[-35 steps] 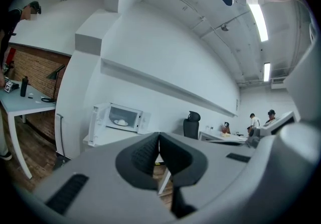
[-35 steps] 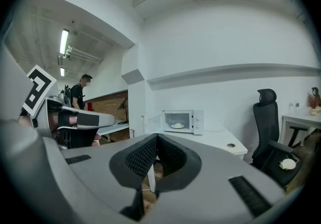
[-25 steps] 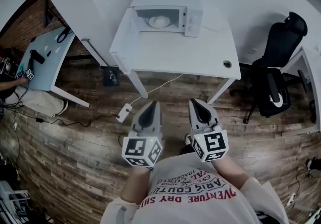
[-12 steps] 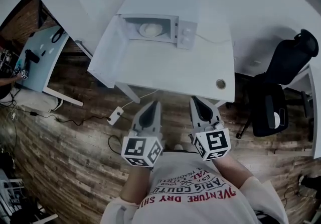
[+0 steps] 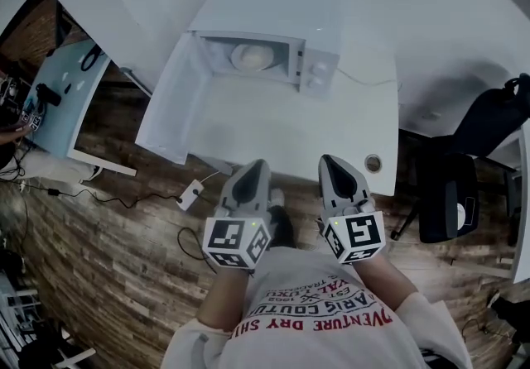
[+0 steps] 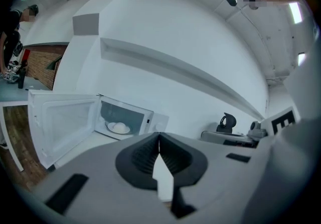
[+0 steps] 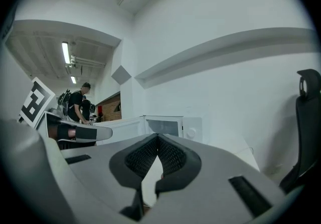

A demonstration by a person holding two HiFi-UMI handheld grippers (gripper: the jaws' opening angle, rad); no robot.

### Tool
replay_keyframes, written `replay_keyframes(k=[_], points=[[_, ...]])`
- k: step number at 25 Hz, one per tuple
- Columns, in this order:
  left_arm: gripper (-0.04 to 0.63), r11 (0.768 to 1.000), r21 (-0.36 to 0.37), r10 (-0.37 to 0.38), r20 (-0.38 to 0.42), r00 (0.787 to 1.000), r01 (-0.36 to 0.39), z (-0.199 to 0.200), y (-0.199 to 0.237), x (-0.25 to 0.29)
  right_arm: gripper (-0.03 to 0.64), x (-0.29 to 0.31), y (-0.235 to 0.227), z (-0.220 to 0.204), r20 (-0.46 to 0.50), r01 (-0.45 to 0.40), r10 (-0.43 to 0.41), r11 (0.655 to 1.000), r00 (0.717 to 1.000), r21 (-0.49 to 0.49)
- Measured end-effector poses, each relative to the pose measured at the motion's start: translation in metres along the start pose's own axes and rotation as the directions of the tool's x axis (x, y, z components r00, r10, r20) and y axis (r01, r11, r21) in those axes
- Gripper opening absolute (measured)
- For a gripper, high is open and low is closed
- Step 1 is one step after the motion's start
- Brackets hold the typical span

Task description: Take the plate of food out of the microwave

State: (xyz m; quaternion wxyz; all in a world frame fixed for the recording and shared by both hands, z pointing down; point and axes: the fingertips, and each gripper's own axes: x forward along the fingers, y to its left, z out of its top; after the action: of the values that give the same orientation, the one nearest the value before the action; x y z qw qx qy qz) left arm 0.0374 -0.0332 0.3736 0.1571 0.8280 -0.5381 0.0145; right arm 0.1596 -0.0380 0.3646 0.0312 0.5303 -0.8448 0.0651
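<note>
A white microwave (image 5: pixel 273 57) stands at the back of the white table (image 5: pixel 273 127) with its door (image 6: pixel 57 122) swung open to the left. Inside sits a plate with pale, rounded food (image 5: pixel 252 55), also visible in the left gripper view (image 6: pixel 119 127). My left gripper (image 5: pixel 253 167) and right gripper (image 5: pixel 332 162) are side by side near the table's front edge, well short of the microwave. Both are shut with nothing between the jaws. The right gripper view shows the microwave (image 7: pixel 168 126) from the front right; the plate is not discernible there.
A black office chair (image 5: pixel 451 194) stands right of the table. A round cable hole (image 5: pixel 373 163) sits near the table's front right corner. A power strip (image 5: pixel 192 192) with cords lies on the wood floor. A pale blue table (image 5: pixel 62 103) is far left, and a person (image 7: pixel 77 105) stands in the background.
The table and microwave have come closer in the head view; the grippers now reach the table's front edge. Both stay shut and side by side.
</note>
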Motion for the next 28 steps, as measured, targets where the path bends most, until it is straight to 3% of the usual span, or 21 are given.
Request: replay_keyframes(k=[14,23,28], points=[[0.008,0.999,-0.016,-0.029,-0.002,1.0,0.029,0.064,0.119,0.167,0.011,0.197,-0.043,0.027,-0.035,0.016,-0.016,1.0,0.999,-0.025],[0.008,0.998,-0.065,-0.015,-0.085,0.996,0.01,0.046,0.178,0.235,0.011,0.287,-0.059,0.0,-0.117,0.007,-0.01,1.0,0.993,-0.021],[0.008,0.991,-0.127,0.036,-0.071,0.997,-0.045,0.032,0.204,0.247,0.011,0.31,-0.06,-0.019,-0.167,-0.004,-0.001,1.0,0.986,-0.026]])
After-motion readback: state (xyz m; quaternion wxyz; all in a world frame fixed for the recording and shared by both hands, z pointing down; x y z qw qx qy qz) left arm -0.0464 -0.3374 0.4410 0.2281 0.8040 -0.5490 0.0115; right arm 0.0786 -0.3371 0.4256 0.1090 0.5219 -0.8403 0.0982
